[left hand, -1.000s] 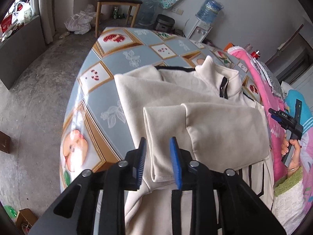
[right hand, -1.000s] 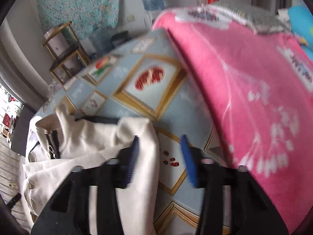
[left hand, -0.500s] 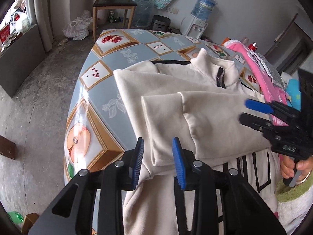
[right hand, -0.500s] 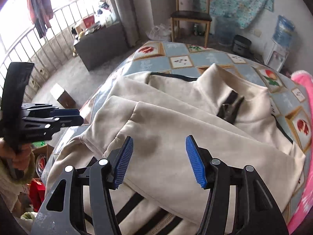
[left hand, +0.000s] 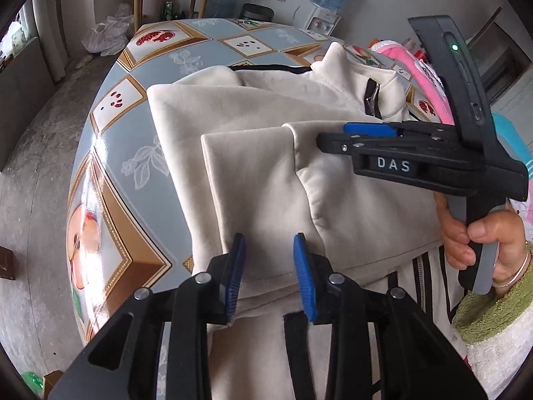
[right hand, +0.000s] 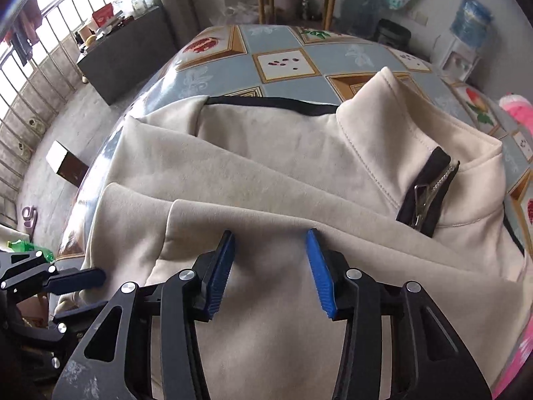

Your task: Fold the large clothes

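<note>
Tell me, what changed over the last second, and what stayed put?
The right gripper swung in from the pink blanket's side to hover over the folded sleeve of the cream jacket, jaws closing, nothing gripped yet. The left gripper sank slightly toward the sleeve's cuff, jaws still apart. Jacket and tablecloth stayed as they were.

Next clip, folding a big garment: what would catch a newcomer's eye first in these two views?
The cream zip-neck jacket fills the middle of both views, sleeves folded across its front, on a table with a blue, fruit-patterned cloth. The left tool hangs over the folded sleeve end near the table's edge, jaws apart; the right tool is closing just above the jacket's chest. A pink blanket lies at the far right.
</note>
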`<state>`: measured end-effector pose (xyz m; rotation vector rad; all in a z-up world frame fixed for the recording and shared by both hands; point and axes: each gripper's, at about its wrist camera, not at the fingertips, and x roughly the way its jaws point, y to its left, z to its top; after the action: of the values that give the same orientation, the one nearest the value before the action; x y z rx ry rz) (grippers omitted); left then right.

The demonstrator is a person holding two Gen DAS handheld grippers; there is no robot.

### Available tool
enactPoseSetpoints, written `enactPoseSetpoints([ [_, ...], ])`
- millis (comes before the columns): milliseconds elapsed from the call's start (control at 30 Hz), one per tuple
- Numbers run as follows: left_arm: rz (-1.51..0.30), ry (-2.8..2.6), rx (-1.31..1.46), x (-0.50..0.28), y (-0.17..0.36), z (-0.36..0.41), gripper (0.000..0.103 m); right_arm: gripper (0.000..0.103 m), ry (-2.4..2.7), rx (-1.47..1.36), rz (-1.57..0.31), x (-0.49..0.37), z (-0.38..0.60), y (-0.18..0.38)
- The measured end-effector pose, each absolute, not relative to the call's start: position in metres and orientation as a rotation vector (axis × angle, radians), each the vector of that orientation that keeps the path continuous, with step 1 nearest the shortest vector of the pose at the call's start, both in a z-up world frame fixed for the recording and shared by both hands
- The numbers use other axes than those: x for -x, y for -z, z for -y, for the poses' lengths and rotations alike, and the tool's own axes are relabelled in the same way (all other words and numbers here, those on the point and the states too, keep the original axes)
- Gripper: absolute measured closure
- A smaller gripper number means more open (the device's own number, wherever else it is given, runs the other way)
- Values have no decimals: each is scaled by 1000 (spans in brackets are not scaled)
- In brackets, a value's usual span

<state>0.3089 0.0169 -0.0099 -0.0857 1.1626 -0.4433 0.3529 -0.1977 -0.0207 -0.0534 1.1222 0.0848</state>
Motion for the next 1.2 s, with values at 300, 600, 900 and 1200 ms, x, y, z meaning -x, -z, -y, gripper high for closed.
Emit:
enactPoseSetpoints([
  [300,-1069,396,3,-264,-25,-30,49,27,-15,-31,-968,-247,243,-46],
  [600,-1050,391,-37,-176,-27,-11,25,16,164,-165,-974,-106,255,-13],
  [900,-1060,374,-193,-141,5,37,21,11,256,-169,-989,-63,238,27],
  [1200,-1110,334,-191,-142,27,38,15,8,260,-154,-990,-62,239,45],
])
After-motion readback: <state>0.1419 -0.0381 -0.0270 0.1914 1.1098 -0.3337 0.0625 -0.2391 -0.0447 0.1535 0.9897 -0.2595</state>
